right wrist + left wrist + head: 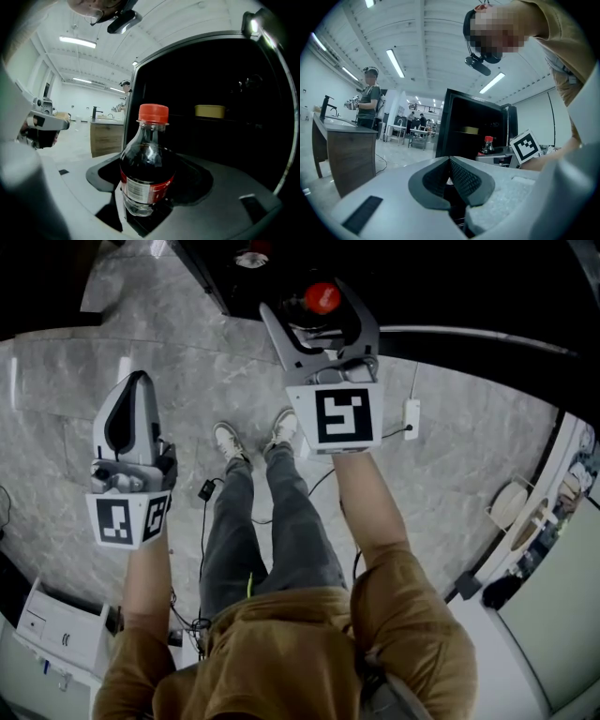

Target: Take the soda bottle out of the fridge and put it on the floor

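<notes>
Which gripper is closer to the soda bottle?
Right. The right gripper holds the soda bottle between its fingers; the left gripper is well off to the left, shut on nothing.

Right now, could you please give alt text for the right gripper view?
The right gripper holds a dark soda bottle with a red cap upright between its jaws, before the open black fridge; a yellow container sits on a shelf inside.
</notes>
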Tool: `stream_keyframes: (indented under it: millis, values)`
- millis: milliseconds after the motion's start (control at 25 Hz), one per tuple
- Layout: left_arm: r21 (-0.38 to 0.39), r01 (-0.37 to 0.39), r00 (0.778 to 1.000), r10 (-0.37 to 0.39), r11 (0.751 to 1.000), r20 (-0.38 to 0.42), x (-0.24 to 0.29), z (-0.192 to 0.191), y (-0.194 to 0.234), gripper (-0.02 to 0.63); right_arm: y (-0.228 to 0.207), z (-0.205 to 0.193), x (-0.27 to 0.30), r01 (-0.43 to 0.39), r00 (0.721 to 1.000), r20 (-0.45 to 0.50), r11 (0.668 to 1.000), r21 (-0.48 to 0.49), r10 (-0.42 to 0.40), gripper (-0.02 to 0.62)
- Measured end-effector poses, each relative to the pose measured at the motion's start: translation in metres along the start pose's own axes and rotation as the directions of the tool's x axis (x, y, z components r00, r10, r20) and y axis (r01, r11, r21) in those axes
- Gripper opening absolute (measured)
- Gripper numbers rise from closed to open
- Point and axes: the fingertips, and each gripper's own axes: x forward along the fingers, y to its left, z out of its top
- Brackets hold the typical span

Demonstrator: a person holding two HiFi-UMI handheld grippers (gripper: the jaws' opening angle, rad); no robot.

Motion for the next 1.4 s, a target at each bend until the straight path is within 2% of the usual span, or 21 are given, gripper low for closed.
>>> stream_keyframes:
  millis: [440, 680, 960, 1400]
  values:
    - [0.015, -0.049, 0.999, 0.049, 0.999, 0.005, -0.018, -0.043, 0.016, 0.002, 0.041, -0.048, -0.001, -0.087, 0.995, -0.044, 0.996, -0.014, 0.086, 0.307]
    - [0.024, -0.066, 0.998, 0.066, 0.998, 0.009, -0.024, -0.099, 0.027, 0.002, 0.065, -0.092, 0.009, -0.131, 0.991, -0.036, 0.991, -0.039, 0.130, 0.306]
    - [0.039, -0.095, 0.995, 0.095, 0.995, 0.012, -0.025, -0.176, 0.050, 0.002, 0.092, -0.164, 0.029, -0.170, 0.985, -0.033, 0.985, -0.037, 0.168, 0.307]
    - [0.073, -0.077, 0.997, 0.077, 0.994, 0.006, -0.015, -0.277, 0.083, 0.002, 0.144, -0.269, 0.073, -0.259, 0.965, -0.044, 0.965, -0.043, 0.258, 0.306]
